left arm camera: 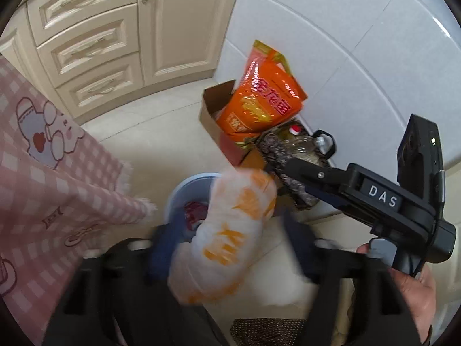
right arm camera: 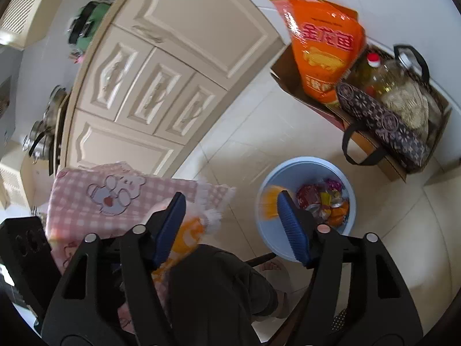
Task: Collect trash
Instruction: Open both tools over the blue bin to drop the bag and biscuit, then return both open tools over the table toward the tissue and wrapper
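White-and-orange wrapper (left arm camera: 227,236) hangs blurred between the left gripper's (left arm camera: 227,245) spread, non-pressing jaws, long axis tilting toward the blue bin (right arm camera: 269,238) just beyond and below; the right gripper (right arm camera: 233,227), also open and empty, reads "DAS"; farther off, the orange bag's (right arm camera: 325,49) characters are illegible.

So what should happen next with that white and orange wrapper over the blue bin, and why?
Probably just let it fall. The white and orange wrapper sits blurred between the left gripper's wide-open jaws, directly above the blue bin that already holds other wrappers. The right gripper is open too, holding nothing, so lifting both clear seems the natural follow-up.
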A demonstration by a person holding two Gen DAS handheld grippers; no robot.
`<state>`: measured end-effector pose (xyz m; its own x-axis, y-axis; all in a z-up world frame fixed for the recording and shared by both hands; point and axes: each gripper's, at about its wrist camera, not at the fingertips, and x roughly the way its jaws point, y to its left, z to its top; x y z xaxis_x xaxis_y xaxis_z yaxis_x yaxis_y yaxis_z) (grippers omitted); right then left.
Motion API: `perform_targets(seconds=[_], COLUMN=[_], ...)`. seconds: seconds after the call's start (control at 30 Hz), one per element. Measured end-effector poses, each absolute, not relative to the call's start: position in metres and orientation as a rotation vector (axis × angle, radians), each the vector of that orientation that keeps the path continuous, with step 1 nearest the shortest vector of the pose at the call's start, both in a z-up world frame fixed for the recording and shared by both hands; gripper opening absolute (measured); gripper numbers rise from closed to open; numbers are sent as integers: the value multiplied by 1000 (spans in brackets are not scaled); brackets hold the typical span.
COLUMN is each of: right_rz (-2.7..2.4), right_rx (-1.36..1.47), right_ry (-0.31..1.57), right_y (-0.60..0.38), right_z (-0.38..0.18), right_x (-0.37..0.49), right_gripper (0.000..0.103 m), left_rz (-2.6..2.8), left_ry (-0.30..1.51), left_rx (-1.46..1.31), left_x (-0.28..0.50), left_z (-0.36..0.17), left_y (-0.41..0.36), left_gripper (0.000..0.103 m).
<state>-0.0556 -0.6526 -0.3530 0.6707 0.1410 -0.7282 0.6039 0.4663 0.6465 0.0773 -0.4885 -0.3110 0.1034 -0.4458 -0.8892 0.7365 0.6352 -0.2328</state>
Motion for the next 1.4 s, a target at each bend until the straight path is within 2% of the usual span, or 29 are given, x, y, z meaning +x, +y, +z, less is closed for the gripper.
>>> perform_targets(seconds=[0.03, 0.2, 0.53, 0.83, 1.4], right_rz=[-337, -380, -384, -339, -131], right_rx=[1093, 1096, 985, 881, 682], right_ry=[817, 792, 746, 678, 609], right_y=[-654, -656, -645, -623, -531], right_z=[-358, -350, -297, -237, -141], right_x=[-58, -70, -75, -67, -6], right_gripper=[82, 95, 97, 97, 97], left_rz=[-885, -837, -856, -893, -745], left_ry=[1162, 1156, 1057, 891, 707], left_rx=[302, 296, 230, 181, 58], left_x=[78, 83, 68, 53, 76], left_z=[-310, -303, -253, -186, -112], left_y=[-490, -482, -458, -425, -309], left_gripper=[83, 84, 84, 86, 90])
